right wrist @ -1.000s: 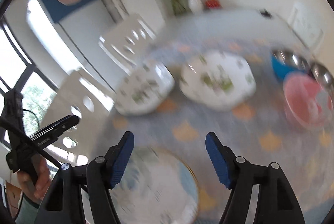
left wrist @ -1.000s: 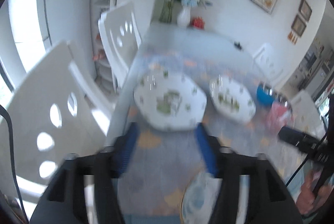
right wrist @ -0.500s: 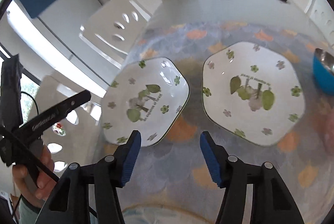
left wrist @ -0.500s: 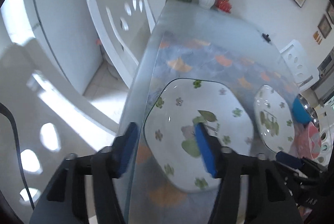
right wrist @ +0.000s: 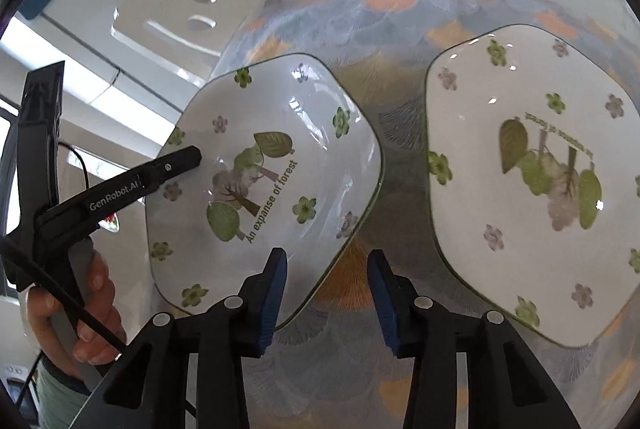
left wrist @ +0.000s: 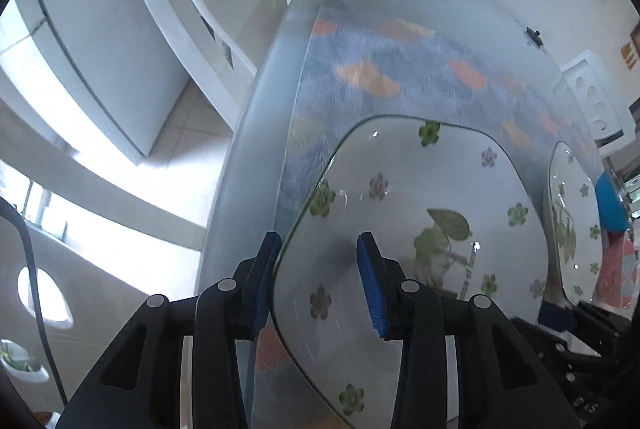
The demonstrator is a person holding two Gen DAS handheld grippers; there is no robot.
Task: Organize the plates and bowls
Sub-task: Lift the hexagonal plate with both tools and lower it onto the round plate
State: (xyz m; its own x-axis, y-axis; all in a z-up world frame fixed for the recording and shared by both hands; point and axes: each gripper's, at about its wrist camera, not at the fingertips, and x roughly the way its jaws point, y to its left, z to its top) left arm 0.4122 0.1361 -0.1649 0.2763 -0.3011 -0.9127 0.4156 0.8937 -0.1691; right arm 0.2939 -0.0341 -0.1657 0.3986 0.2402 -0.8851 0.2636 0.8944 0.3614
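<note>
- On the table [left wrist: 256,133], covered by a patterned cloth [right wrist: 372,25], two white flowered plates lie side by side, apart from each other.
- My left claw [left wrist: 318,279] straddles the left edge of the left plate [left wrist: 420,229]: one blue pad [left wrist: 264,277] sits outside the rim, the other over the plate's inside.
- My right claw [right wrist: 326,295] straddles that same plate's near right corner, seen from the right wrist at [right wrist: 264,169]; its left pad is over the plate, its right pad over bare cloth.
- The right plate [right wrist: 532,169] lies just beside my right claw, untouched.
- Both claws are partly open and have just been closing, with the plate's rim between the pads of each. I cannot see either pair of pads pressing on it.
- My left hand [right wrist: 86,313] grips the left claw's handle.
- A second ago both claws were wider and higher, with the plates farther ahead; they have come down onto the left plate since.
</note>
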